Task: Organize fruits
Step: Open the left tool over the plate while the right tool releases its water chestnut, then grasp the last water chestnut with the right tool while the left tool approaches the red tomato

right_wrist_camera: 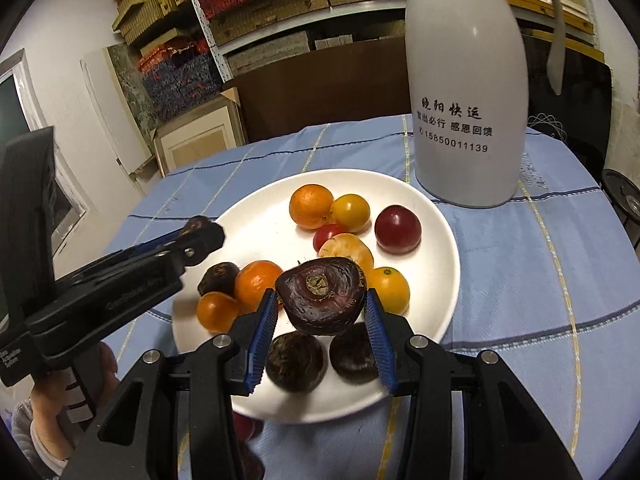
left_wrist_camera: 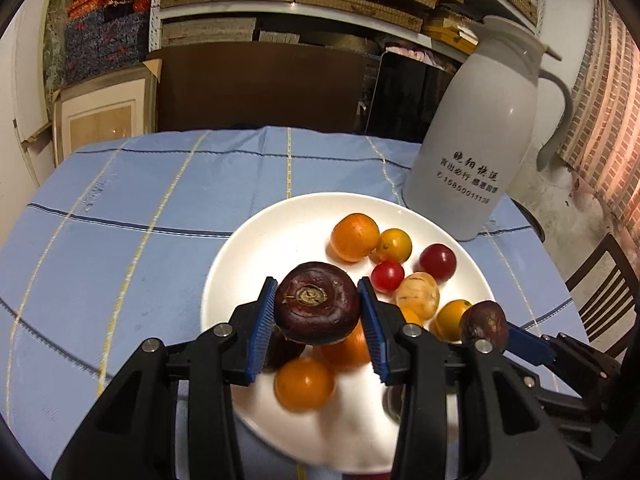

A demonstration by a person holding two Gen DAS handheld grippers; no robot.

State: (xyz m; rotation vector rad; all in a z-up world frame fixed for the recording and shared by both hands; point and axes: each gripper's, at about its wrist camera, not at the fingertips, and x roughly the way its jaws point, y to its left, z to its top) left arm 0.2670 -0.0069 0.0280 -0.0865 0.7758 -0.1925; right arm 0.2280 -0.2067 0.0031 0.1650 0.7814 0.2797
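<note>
My left gripper (left_wrist_camera: 318,285) is shut on a dark brown water chestnut (left_wrist_camera: 318,304), held just above the near part of a white plate (left_wrist_camera: 248,240). My right gripper (right_wrist_camera: 321,296) is shut on a second dark water chestnut (right_wrist_camera: 322,300) over the same plate (right_wrist_camera: 260,220). Each gripper shows in the other view: the right one (left_wrist_camera: 494,330) with its chestnut (left_wrist_camera: 482,320) at the plate's right rim, the left one (right_wrist_camera: 200,229) with its chestnut (right_wrist_camera: 197,223) at the left rim. On the plate lie oranges (right_wrist_camera: 311,206), yellow tomatoes (right_wrist_camera: 351,208), red tomatoes (right_wrist_camera: 398,229) and more chestnuts (right_wrist_camera: 296,362).
A tall white jug (left_wrist_camera: 480,140) (right_wrist_camera: 468,100) with black lettering stands just behind the plate on the blue checked tablecloth (left_wrist_camera: 140,200). A dark wooden chair (left_wrist_camera: 600,292) is at the right. Shelves of boxes fill the back wall. A hand (right_wrist_camera: 44,420) grips the left tool.
</note>
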